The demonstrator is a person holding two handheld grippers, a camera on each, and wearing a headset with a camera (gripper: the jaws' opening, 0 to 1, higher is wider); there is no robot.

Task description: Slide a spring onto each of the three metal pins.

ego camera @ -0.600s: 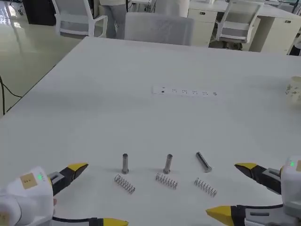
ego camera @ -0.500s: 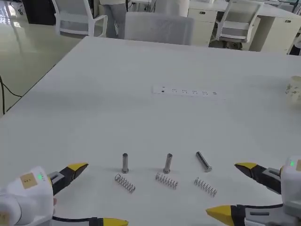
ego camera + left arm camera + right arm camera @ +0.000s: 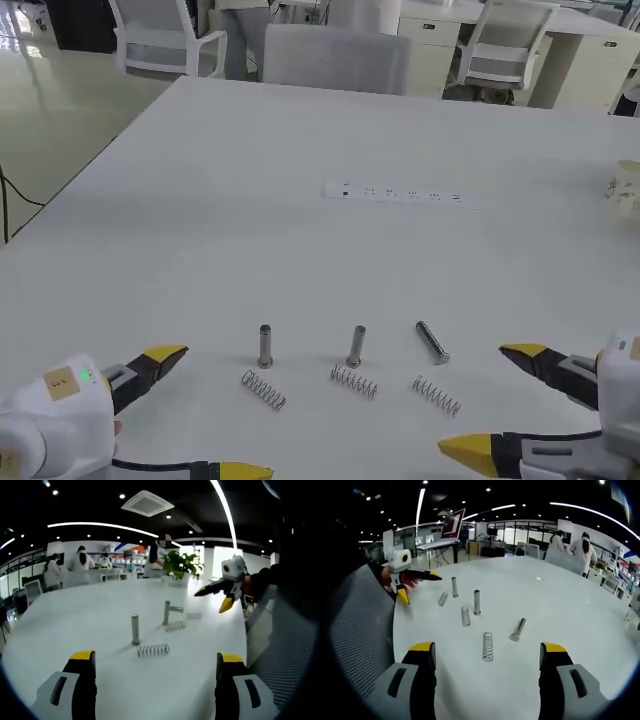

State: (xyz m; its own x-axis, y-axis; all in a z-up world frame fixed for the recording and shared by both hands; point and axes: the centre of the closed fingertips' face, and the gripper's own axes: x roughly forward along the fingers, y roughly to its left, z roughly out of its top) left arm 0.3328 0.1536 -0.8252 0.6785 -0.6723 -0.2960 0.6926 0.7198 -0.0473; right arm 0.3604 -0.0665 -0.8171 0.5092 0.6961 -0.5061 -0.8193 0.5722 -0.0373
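Observation:
Three metal pins sit on the white table [image 3: 300,250]: the left pin [image 3: 265,345] and middle pin [image 3: 357,345] stand upright, the right pin [image 3: 432,342] lies on its side. A spring lies in front of each: left spring [image 3: 263,389], middle spring [image 3: 354,382], right spring [image 3: 437,396]. My left gripper [image 3: 190,415] is open at the lower left, clear of the parts. My right gripper [image 3: 495,405] is open at the lower right, nothing between its yellow-tipped fingers. In the left gripper view the nearest pin [image 3: 135,629] and spring [image 3: 153,650] lie ahead; in the right gripper view the lying pin [image 3: 517,629] and a spring [image 3: 487,646] are closest.
A white power strip [image 3: 393,193] is set into the table's middle. A small cup [image 3: 625,188] stands at the right edge. Chairs [image 3: 335,55] and desks stand beyond the far edge. People are at distant tables.

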